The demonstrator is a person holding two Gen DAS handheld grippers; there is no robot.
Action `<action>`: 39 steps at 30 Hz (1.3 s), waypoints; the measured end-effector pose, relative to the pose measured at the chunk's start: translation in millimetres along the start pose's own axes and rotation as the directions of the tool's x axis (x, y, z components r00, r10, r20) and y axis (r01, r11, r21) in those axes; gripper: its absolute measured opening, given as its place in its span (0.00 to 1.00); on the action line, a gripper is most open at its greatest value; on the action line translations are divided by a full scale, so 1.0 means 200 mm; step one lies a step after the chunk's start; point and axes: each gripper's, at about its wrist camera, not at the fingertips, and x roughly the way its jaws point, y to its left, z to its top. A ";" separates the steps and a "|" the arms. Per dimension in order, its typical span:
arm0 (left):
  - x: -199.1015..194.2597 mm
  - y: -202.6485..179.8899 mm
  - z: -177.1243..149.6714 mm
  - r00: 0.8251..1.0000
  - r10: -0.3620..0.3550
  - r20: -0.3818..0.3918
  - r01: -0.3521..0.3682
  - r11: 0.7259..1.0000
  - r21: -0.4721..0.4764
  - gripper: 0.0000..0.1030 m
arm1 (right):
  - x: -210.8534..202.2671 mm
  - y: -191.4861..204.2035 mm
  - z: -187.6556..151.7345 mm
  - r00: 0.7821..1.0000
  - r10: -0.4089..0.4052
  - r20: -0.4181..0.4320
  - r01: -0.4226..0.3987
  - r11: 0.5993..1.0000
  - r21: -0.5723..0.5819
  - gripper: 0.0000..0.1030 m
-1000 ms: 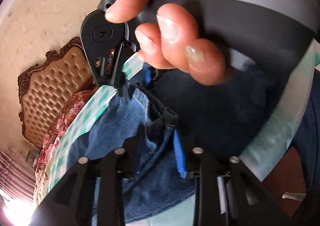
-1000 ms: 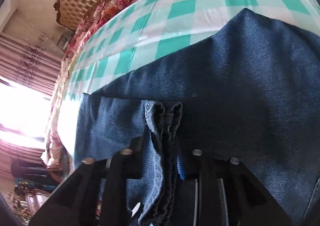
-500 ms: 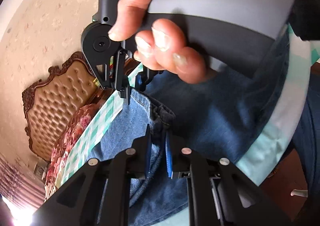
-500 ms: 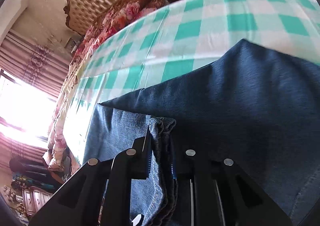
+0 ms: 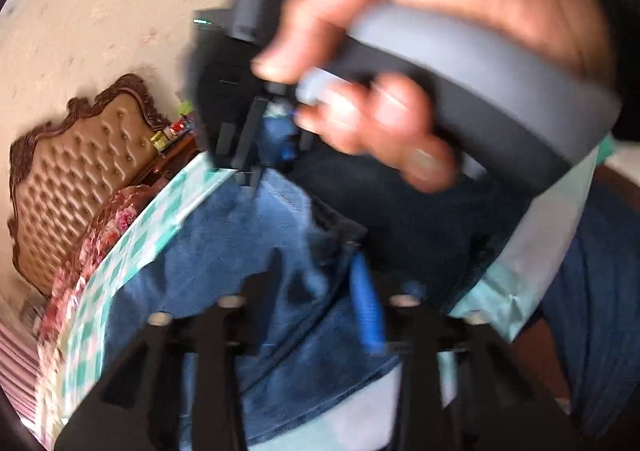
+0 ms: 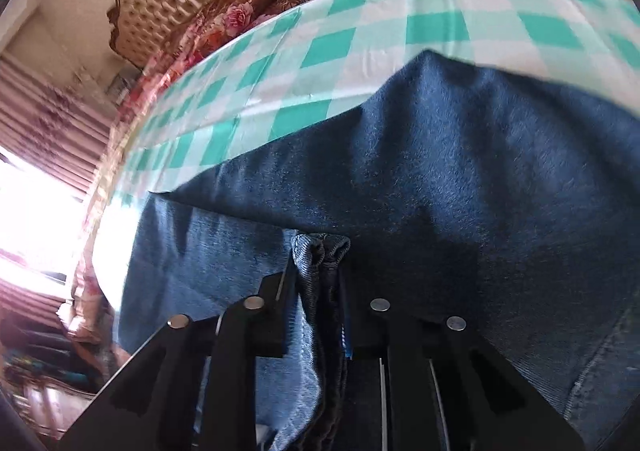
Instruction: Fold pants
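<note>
The dark blue denim pants (image 6: pixel 460 171) lay on the table with the green-and-white checked cloth (image 6: pixel 360 31), their bulk on the near half of it and one lighter panel reaching toward the table's left edge. A fold looked to be in hand: both tools were at a bunched hem or edge of the denim, near the middle of the table.

The right gripper (image 6: pixel 320 291) had a thick roll of doubled denim between its black fingers (image 6: pixel 276 315); its jaws were opening, though the pads seemed to press the cloth at that moment. The left gripper (image 5: pixel 316 291) was opening too, standing fairly wide, with denim lying loose in the gap and not pinched. The person's right hand (image 5: pixel 400 91) filled the top of the left view.

Next, I judged, the gathered edge wanted carrying across the table and laying flat, both ends kept level.

The left view was badly blurred, so whether its blue pad (image 5: pixel 366 307) touched cloth was hard to tell. The pants' far end ran out of sight.
</note>
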 end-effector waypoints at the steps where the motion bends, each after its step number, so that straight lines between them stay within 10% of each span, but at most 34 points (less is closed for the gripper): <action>1: -0.05 0.04 -0.01 1.000 0.009 0.023 -0.008 0.999 -0.031 0.45 | -0.05 0.03 -0.01 0.997 -0.063 0.034 0.064 0.998 -0.006 0.29; 6: -0.35 0.33 -0.26 0.975 0.223 0.016 -0.210 0.940 -0.267 0.45 | -0.26 0.27 -0.12 0.957 -0.172 0.234 0.193 0.979 -0.070 0.41; 11: -0.41 0.53 -0.59 0.859 0.471 -0.201 -0.510 0.821 -0.257 0.60 | -0.08 0.52 -0.29 0.929 -0.260 0.264 0.321 0.920 -0.223 0.48; 15: -0.37 0.59 -0.60 0.829 0.514 -0.220 -0.553 0.810 -0.194 0.60 | 0.10 0.47 -0.32 0.912 -0.362 0.191 0.399 0.890 -0.219 0.47; 21: -0.16 0.50 -0.58 0.830 0.485 -0.276 -0.502 0.865 0.010 0.62 | 0.11 0.43 -0.35 0.910 -0.369 0.191 0.408 0.880 -0.243 0.47; 27: -0.11 0.60 -0.69 0.722 0.575 -0.385 -0.561 0.812 0.161 0.65 | 0.10 0.43 -0.35 0.914 -0.360 0.187 0.399 0.883 -0.247 0.47; 34: -0.15 0.53 -0.60 0.762 0.575 -0.297 -0.533 0.818 0.218 0.65 | 0.09 0.43 -0.35 0.915 -0.359 0.187 0.397 0.883 -0.250 0.47; 39: -0.11 0.47 -0.61 0.760 0.578 -0.298 -0.517 0.815 0.263 0.65 | 0.10 0.43 -0.36 0.914 -0.358 0.192 0.398 0.883 -0.249 0.47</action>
